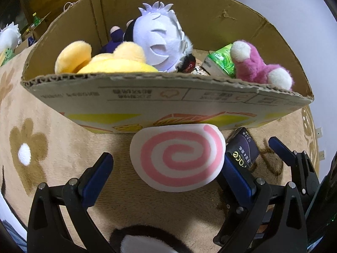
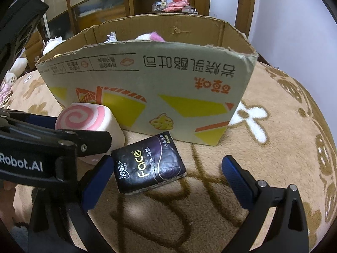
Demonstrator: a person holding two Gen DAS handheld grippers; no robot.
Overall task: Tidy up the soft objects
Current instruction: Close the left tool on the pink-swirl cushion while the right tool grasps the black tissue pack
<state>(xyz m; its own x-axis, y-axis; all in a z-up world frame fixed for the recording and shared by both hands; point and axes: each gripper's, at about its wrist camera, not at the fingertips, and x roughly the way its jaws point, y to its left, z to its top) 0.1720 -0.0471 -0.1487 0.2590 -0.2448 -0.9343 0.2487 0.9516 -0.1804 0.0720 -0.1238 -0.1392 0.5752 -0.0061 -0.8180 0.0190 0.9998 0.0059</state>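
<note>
Both claws stand wide open, holding nothing. Left gripper [image 1: 166,166] has the swirl cushion [image 1: 177,158] between its fingers, the right finger touching it, the left one apart. Right gripper [image 2: 168,168] reaches toward the tissue pack [image 2: 149,164], which lies beside the cushion, in front of the cardboard box [image 2: 147,80]. Closing off-centre may squeeze the soft cushion out sideways, and the two grippers are close enough to collide. Lifting low may hit the box wall. Inside the box, the yellow plush [image 1: 101,60], white plush [image 1: 158,40] and pink plush [image 1: 259,65] leave little room.
</note>
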